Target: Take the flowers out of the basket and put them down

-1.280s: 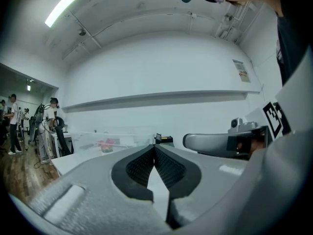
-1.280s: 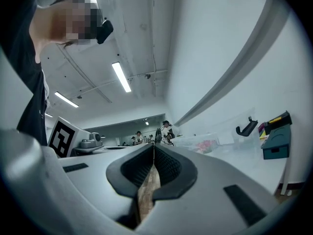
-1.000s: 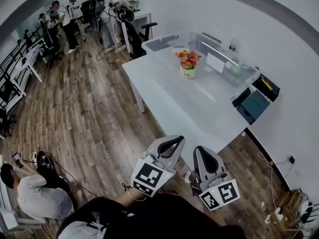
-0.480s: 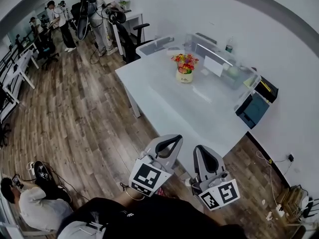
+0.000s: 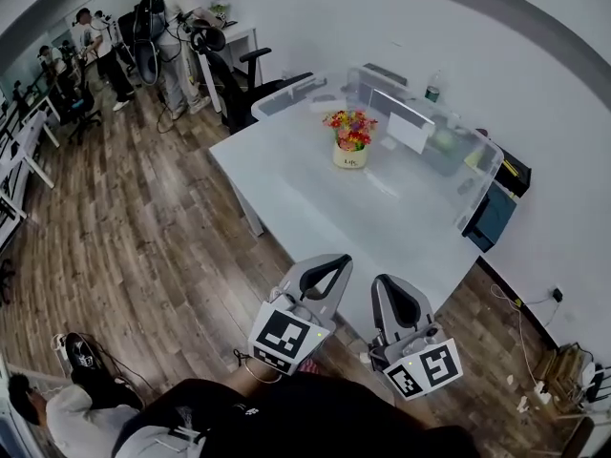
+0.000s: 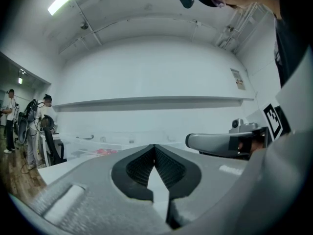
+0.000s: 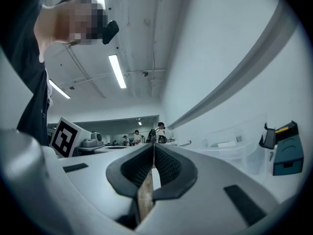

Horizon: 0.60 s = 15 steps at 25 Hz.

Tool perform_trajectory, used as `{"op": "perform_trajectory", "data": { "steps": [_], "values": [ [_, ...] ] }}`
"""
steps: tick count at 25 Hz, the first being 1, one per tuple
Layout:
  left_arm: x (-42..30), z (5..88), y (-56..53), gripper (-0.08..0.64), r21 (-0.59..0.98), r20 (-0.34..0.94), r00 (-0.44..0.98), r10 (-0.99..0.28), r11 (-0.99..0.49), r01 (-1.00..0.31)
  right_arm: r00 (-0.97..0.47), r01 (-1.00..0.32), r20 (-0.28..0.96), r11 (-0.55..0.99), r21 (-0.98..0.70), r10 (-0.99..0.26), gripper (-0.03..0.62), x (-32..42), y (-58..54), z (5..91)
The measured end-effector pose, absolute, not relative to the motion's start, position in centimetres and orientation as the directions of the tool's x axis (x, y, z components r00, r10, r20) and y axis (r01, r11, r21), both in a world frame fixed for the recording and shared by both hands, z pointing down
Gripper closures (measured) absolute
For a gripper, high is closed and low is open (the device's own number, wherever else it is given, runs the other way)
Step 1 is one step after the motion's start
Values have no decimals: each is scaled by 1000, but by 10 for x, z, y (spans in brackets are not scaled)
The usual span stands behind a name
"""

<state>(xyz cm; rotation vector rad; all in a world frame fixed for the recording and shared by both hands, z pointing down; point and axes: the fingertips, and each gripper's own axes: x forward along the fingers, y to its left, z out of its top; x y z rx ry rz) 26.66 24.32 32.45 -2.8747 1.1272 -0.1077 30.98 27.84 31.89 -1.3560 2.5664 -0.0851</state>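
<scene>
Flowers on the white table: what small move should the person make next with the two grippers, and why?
Probably bring both grippers forward toward the flowers, opening the jaws on the way. The left gripper and right gripper are shut and empty, held close to the person's body, short of the table's near corner, while the flowers stand in their small basket far across it.

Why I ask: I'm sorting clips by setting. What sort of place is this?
Probably an open office or lab workspace: a white desk, a black office chair, a wood-plank floor, and other people standing with equipment near further desks.
</scene>
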Motion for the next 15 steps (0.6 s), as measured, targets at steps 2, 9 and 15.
{"op": "perform_trajectory", "data": {
  "steps": [2, 9, 15],
  "values": [
    [262, 323, 235, 554, -74, 35, 739, -673, -739, -669, -532, -816, -188, 560, -148, -825, 580, 305, 271, 316],
    [244, 322, 202, 554, -76, 27, 753, -657, -753, -654, -512, -840, -179, 533, -103, -840, 580, 285, 239, 310],
    [229, 317, 177, 554, -77, 19, 767, -642, -766, -639, -498, -855, -168, 514, -68, -851, 580, 267, 212, 305]
  ]
}}
